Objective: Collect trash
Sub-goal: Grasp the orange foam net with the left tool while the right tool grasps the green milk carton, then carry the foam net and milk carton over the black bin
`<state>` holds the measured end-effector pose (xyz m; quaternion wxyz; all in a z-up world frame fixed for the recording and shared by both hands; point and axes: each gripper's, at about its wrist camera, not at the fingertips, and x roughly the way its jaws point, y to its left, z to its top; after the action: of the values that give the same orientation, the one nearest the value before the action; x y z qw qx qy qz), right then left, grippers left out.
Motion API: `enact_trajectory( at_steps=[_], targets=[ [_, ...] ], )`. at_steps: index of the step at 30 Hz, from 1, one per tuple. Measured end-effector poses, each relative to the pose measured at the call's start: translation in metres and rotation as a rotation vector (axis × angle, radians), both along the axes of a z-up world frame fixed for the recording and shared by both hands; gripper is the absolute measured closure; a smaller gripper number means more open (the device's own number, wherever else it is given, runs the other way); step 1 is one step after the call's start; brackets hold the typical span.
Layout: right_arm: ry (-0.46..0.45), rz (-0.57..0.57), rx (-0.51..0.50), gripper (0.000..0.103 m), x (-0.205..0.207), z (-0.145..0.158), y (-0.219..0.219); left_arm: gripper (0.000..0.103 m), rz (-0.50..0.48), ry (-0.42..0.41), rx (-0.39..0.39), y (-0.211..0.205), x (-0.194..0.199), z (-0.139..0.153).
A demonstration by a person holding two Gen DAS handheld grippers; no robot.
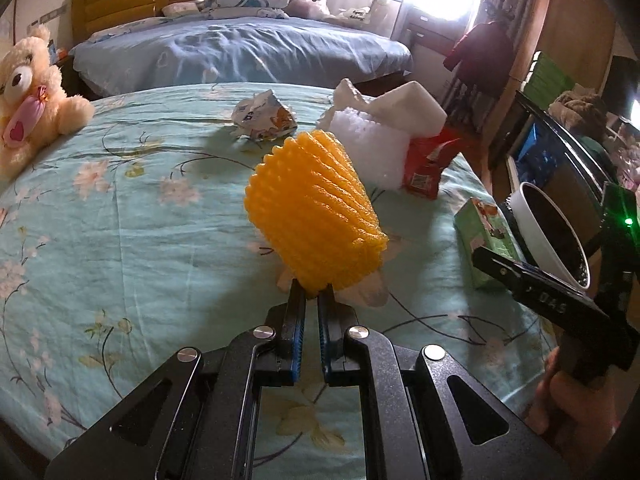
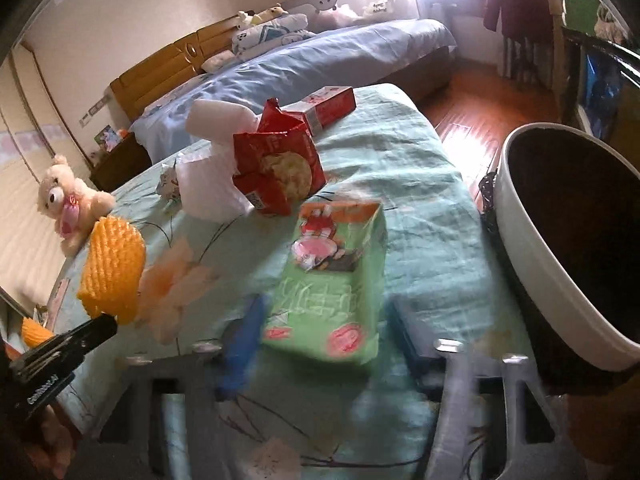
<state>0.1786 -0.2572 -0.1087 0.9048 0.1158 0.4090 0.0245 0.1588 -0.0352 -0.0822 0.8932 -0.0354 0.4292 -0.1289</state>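
My left gripper (image 1: pixel 313 294) is shut on a yellow foam fruit net (image 1: pixel 316 210) and holds it above the floral bedsheet (image 1: pixel 140 208); the net also shows in the right wrist view (image 2: pixel 112 268). My right gripper (image 2: pixel 328 320) is open, its blurred fingers on either side of a green carton (image 2: pixel 332 280) that lies on the sheet; the carton also shows in the left wrist view (image 1: pixel 486 246). A white trash bin (image 2: pixel 560 240) with a dark liner stands at the bed's right edge.
More trash lies farther back: a red snack bag (image 2: pixel 276 168), a red box (image 2: pixel 328 108), white foam pieces (image 1: pixel 384 136) and a crumpled printed wrapper (image 1: pixel 264 116). A teddy bear (image 1: pixel 32 96) sits at the left. A second bed (image 1: pixel 240 52) stands behind.
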Motion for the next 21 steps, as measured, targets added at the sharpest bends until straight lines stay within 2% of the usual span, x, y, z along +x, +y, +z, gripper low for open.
enact_trajectory(
  at_steps=[3,10,21],
  targets=[
    [-0.017,0.018,0.001,0.05,-0.007,0.002,-0.002,0.097,-0.022,-0.004,0.003,-0.007,-0.002,0.002],
    [-0.068,0.03,0.044,0.051,-0.032,0.017,-0.018,0.097,-0.091,-0.008,0.004,-0.032,-0.008,0.005],
    [-0.125,-0.013,0.072,0.05,-0.055,0.042,-0.048,0.097,-0.217,-0.022,0.019,-0.082,-0.014,0.015]
  ],
)
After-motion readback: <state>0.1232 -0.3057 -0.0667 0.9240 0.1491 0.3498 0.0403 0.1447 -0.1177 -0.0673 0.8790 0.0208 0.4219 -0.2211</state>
